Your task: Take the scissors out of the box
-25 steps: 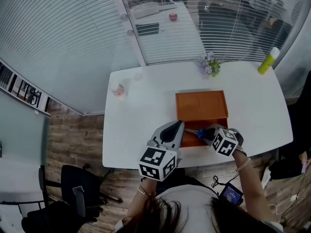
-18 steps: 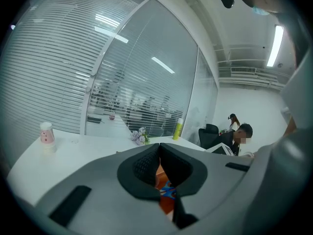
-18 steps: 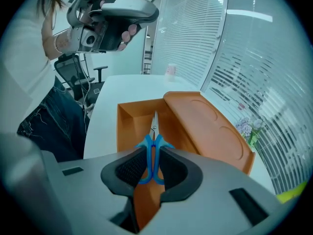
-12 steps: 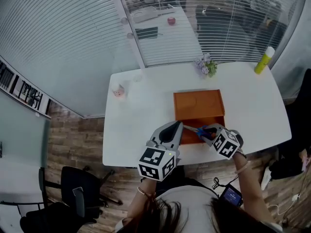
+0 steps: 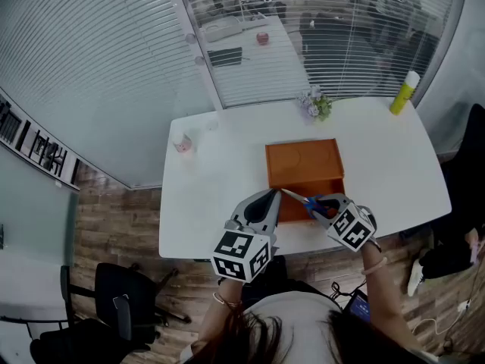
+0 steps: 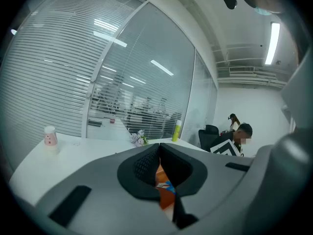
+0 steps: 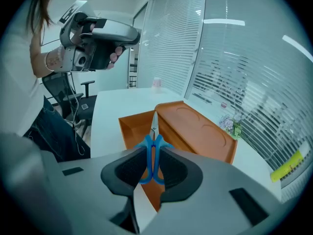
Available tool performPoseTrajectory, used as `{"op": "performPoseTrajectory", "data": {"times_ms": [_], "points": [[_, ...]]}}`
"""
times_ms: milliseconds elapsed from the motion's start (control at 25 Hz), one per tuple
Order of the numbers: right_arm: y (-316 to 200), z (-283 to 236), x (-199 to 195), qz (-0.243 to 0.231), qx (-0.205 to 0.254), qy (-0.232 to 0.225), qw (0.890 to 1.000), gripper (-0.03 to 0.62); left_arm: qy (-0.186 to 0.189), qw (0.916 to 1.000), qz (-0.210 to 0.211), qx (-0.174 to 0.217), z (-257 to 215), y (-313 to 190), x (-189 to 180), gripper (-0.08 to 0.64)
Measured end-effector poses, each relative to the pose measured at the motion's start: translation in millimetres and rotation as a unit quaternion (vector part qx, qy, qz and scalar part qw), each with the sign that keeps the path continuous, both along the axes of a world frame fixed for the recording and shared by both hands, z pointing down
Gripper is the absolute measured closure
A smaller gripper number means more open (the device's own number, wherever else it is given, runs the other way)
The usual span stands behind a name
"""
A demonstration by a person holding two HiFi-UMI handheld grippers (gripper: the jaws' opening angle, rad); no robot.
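Nearest, the left gripper (image 5: 273, 196) has its jaws clenched together with nothing between them; through the slit that remains, only a sliver of orange and blue shows. Just to its right, the right gripper (image 5: 323, 202) is clamped on the blue handles of the scissors (image 7: 153, 133). Their closed metal blades point away from the pads, out over the open near part of the orange box (image 5: 304, 185). In the head view the blade tip reaches toward the left gripper's tips. The box sits on the white table (image 5: 217, 192) near its near edge, its flat lid (image 7: 194, 125), marked with two round recesses, lying on the far side. Farther off on the table stand a small pink cup (image 5: 182, 144) at the far left, a little bunch of flowers (image 5: 314, 105) at the far edge, and a yellow-green bottle (image 5: 402, 92) at the far right.
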State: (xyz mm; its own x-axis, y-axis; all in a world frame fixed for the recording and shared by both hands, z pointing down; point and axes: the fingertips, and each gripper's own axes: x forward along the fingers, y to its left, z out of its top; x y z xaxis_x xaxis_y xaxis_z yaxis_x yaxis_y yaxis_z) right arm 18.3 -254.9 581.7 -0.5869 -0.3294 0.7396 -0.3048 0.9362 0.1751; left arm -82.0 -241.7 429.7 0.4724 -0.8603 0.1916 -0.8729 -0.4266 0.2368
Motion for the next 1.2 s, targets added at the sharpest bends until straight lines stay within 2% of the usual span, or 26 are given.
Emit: {"op": "performPoseTrajectory", "data": {"times_ms": [160, 600, 1200], "points": [[4.6, -6.7, 4.9, 0.027, -0.011, -0.024, 0.999, 0.482, -0.001, 1.0000, -0.002, 0.004, -3.8, 4.5, 4.0, 0.540], [13.1, -32.8, 6.6, 0.068, 0.004, -0.099, 0.993, 0.482, -0.005, 0.9999, -0.010, 0.012, -9.8, 19.9, 12.0, 0.541], [15.5, -89.1, 17.6, 0.129, 0.054, -0.203, 0.969, 0.482, -0.006, 0.9995, -0.011, 0.030, -22.3, 33.9, 17.7, 0.540]]}}
